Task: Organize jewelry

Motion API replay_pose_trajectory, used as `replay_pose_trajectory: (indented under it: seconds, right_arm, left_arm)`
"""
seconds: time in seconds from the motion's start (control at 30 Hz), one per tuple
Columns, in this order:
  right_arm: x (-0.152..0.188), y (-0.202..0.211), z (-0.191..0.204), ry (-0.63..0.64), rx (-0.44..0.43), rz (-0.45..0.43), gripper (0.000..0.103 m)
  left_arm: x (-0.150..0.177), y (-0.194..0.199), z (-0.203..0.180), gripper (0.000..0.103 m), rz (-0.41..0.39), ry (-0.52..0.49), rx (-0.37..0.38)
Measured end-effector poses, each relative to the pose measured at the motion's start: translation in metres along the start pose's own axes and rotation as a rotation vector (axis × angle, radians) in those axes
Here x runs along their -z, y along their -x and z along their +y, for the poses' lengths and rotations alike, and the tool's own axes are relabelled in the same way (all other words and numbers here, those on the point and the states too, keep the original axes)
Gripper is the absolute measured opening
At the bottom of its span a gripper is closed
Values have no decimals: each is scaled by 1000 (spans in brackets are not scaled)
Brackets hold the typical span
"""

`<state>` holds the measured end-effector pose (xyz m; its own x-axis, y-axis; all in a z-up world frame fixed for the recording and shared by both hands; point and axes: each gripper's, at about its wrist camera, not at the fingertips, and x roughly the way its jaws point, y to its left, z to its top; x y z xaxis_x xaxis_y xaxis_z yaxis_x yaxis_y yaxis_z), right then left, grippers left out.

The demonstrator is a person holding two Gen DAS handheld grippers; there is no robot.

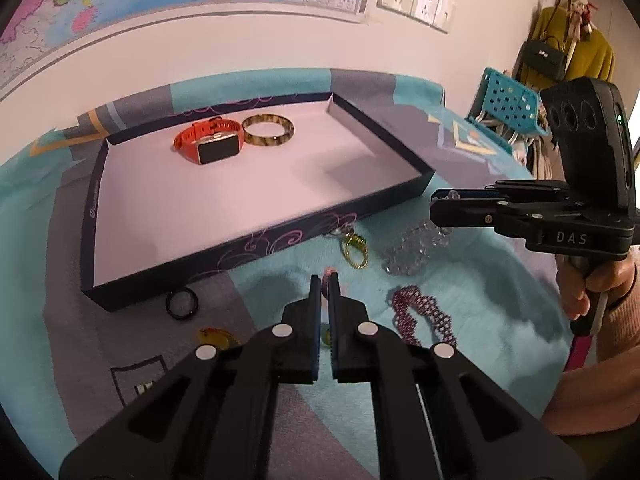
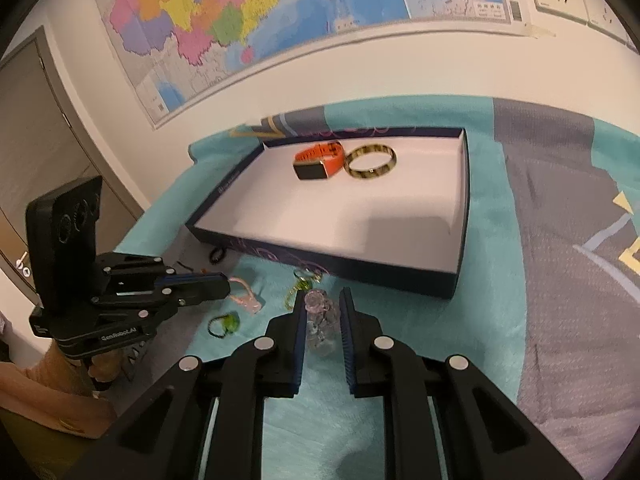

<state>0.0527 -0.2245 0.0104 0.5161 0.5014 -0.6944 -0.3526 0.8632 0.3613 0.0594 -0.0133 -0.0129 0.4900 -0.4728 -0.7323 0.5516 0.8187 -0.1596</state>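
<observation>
Readable writing is scarce: the right tool's [image 1: 440,204] body carries "DAS" in raised letters, and the left tool's [image 2: 228,286] body carries "GenRobot.AI". The tray [image 1: 256,246] has a small logo and pink and lilac swirls along its dark rim, too small to read. The wall map [image 2: 224,12] has printed labels that are too blurred to make out.

From the left, in the left wrist view, a black ring [image 1: 182,303] lies on the cloth [image 1: 480,304] just in front of the tray's near corner, with an amber-coloured piece [image 1: 214,338] below it. Inside the tray, towards its far side, an orange watch [image 1: 210,142] rests with a striped bangle [image 1: 268,130] just beside it on the right. The left tool [image 1: 325,280] is closed to a narrow slit and pinches a thin pink strand [image 2: 246,294], which hangs from its tip. Beyond its tip a gold chain [image 1: 354,250] lies near the tray's front wall. A dark red beaded bracelet [image 1: 420,312] lies to the right on the cloth. The right tool is nearly closed on a clear bead bracelet [image 2: 320,320], whose beads sit between its fingers and hang below them. A hand [image 1: 600,284] grips that tool's handle. Farther right stand a blue perforated basket [image 1: 508,100], a black handbag [image 1: 544,60] and a yellow garment [image 1: 588,52]. Three wall sockets [image 1: 416,0] sit above.
</observation>
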Motion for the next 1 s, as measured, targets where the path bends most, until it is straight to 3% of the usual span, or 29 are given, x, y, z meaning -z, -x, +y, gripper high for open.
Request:
replay_pose_trajectory:
  seconds: [0.2,0.27,0.33,0.4,0.57,0.63,0.8,1.0]
  right_arm:
    - [-8,11,5,14,-2,-36,14]
    - [-9,12,5,14,-3,-40,14]
    - [-10,13,4,13,0,-41,14]
    - [-10,13,4,10,1,-42,14]
    - [-10,11,5,11,0,-43,14]
    - [-10,11,4,10,-3,-41,14]
    - [-10,13,5,11,-1,-46,14]
    - [-16,18,7,25,-1,-66,14]
  left_arm:
    - [1,1,2,4,7,0,21]
    - [4,-2,1,10,20,-17,2]
    - [6,-3,2,27,26,-15,11]
    - [8,-3,2,29,24,-17,12]
    - [9,-12,3,29,48,-19,5]
    - [8,-17,2,14,62,-23,7]
    - [6,-16,-1,6,42,-27,7]
    - [-2,-1,-1,5,-2,-23,7]
